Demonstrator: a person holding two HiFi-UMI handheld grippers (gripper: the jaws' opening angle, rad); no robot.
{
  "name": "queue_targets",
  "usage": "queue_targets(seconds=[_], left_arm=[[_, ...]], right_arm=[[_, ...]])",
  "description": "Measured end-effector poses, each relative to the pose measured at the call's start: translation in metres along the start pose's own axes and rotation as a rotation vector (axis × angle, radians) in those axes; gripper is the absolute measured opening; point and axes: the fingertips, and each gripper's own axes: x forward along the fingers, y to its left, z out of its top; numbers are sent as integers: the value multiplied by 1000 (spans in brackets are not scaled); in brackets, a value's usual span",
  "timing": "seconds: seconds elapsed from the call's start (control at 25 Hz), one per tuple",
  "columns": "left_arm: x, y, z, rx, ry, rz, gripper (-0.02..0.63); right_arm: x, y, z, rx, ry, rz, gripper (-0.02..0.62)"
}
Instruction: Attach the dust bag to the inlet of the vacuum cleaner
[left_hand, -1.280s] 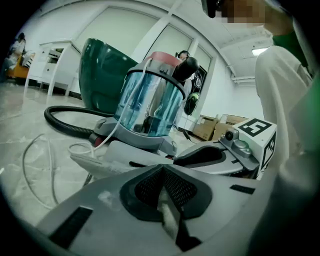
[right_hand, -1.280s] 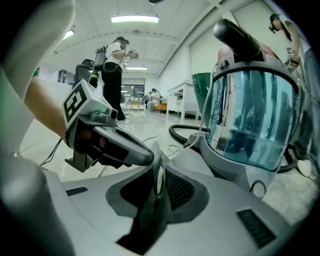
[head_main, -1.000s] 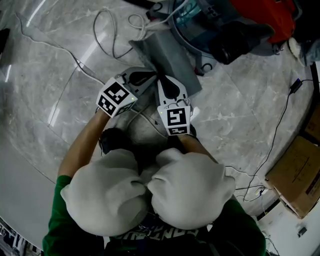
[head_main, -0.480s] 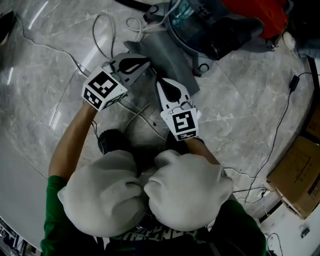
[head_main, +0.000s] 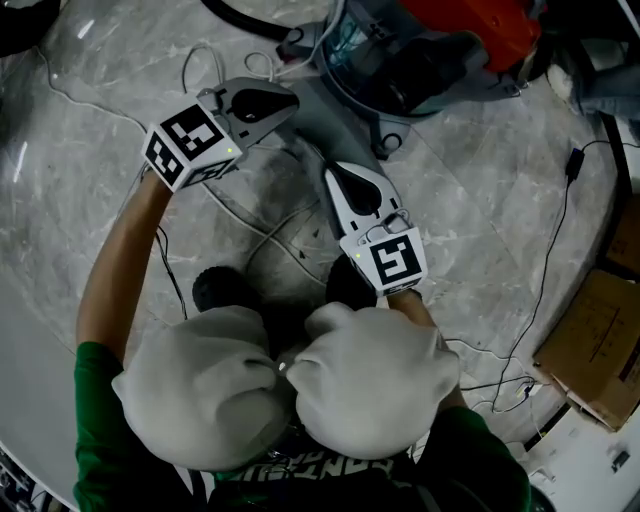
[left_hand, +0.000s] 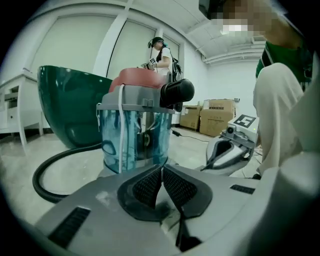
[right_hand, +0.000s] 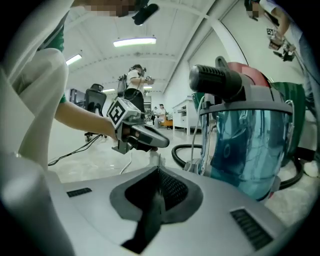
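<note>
Lifting the dust bag off the floor toward the vacuum cleaner

Both grippers had risen from the marble floor (head_main: 90, 90) over the last second, taking the near edge of the grey dust bag (head_main: 330, 118) up with them. The left gripper (head_main: 288, 102) had swung out to the far left. The right gripper (head_main: 330, 172) sat nearer and to the right, so the bag was held at two places along its edge. The right gripper's fingers (right_hand: 172, 189), apart a second earlier, had clamped on a thin fold of the fabric, and a dark strip of it hung below them. The left gripper's fingers (left_hand: 149, 186) were likewise clenched on the bag. The vacuum cleaner (head_main: 420, 60), with its blue see-through canister (left_hand: 132, 142) and red top (head_main: 470, 18), stood just beyond on the far side. Its inlet could not be made out. By the look of it the pick-up was done, but the bag still had to be carried to the inlet and seated there.
</note>
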Motion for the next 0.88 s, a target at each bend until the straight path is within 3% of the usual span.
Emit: queue_targets(seconds=[0.16, 0.4, 0.68, 0.88], left_arm=[[0, -20, 6, -48, -8, -92, 6], [0, -47, 13, -40, -11, -192, 6], [-2, -57, 31, -2, -44, -233, 6], [-4, -70, 40, 78, -16, -304, 6]], right_arm=[[-13, -9, 13, -16, -37, 9, 14], [-30, -15, 28, -27, -87, 108, 14], [-47, -14, 43, -40, -130, 189, 15], [-59, -12, 45, -32, -123, 245, 15]])
